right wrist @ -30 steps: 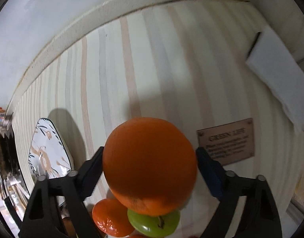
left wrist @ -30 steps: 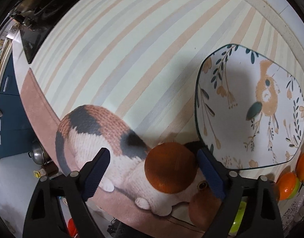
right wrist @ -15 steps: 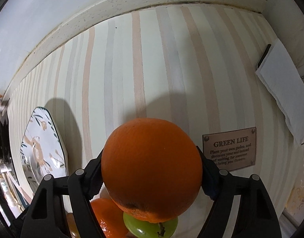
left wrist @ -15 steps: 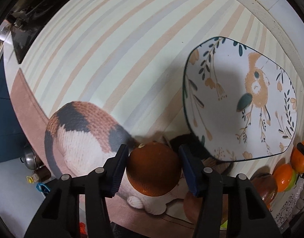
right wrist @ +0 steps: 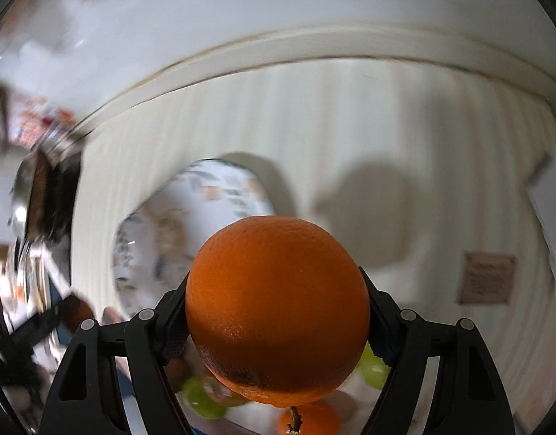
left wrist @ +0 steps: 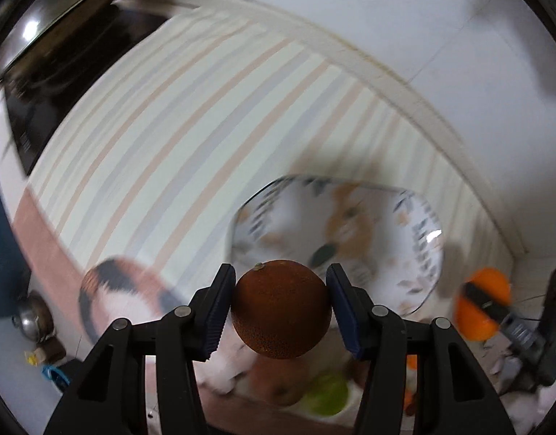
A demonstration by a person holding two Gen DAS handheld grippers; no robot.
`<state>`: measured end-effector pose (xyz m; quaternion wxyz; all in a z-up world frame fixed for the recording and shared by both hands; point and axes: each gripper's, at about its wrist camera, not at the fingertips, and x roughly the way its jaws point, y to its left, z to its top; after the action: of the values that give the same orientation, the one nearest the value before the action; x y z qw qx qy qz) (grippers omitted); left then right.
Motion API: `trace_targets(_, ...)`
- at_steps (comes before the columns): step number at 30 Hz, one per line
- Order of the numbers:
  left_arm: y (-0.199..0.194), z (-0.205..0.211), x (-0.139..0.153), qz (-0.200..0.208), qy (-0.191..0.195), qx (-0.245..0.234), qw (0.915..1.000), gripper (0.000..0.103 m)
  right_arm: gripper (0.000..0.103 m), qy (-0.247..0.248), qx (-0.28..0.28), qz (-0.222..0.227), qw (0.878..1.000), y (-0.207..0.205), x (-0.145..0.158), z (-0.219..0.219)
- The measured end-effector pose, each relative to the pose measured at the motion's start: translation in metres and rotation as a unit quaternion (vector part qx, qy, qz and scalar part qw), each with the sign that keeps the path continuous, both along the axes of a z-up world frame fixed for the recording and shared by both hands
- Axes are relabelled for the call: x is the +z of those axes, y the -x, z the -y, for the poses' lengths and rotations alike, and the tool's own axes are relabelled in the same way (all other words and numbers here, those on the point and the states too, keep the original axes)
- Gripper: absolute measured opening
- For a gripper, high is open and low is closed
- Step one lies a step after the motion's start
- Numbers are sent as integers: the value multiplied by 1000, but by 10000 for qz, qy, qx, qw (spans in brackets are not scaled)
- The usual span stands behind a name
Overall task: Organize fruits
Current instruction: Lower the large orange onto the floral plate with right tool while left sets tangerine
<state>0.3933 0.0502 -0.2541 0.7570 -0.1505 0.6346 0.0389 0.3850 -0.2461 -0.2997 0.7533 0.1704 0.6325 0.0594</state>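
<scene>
My left gripper is shut on a dark orange fruit and holds it above the mat, just in front of the patterned plate. My right gripper is shut on a big bright orange, held up with the same plate beyond it to the left. In the left wrist view the right gripper with its orange shows at the far right. Loose fruit lies below: a green one and a brown one; green fruits and a small orange sit under the right gripper.
A striped mat covers the counter, with a knitted cat picture at its near edge. A black cooktop lies at the far left, a white wall behind. A brown label plaque sits on the mat at right.
My left gripper closed on the dark orange fruit and lifted it, swinging toward the plate. My right gripper rose with its orange and turned left, bringing the plate more into view.
</scene>
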Motion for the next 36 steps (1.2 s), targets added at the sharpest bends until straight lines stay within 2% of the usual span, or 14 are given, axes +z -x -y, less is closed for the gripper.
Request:
trace_targets(4,-33,17,-22,-166,182,-181,9995,50,81,255,652,147,9974,-29,-11,-52)
trace_targets(7,-58,22,-46,-506,397,-228,9977,50,81,478,1091,92,9928,-47,-28,-77)
trace_targets(12,-76,33,-74,-883,574,-276,9941,50,81,629,1509,-90,9865,-70,-50,-91)
trace_targets(20,-80,41,-96,-1225,656,-241,9900,50,82,607,1811,-475,9804,-87,-79,-108)
trace_targets(26,-84,41,-92,-1235,635,-205,9901,50,86,418,1706,-365,9838,-90,-71,-111)
trace_targets(28,-84,40,-86,-1176,687,-205,9905,58,94,383,1672,-339,9846,-93,-64,-114)
trace_targets(31,-82,38,-74,-1021,567,-234,9929,74,95,362,1625,-357,9854,-94,-55,-113)
trace_targets(36,-66,31,-51,-787,442,-216,9957,74,95,498,1451,-276,9878,-83,-37,-112)
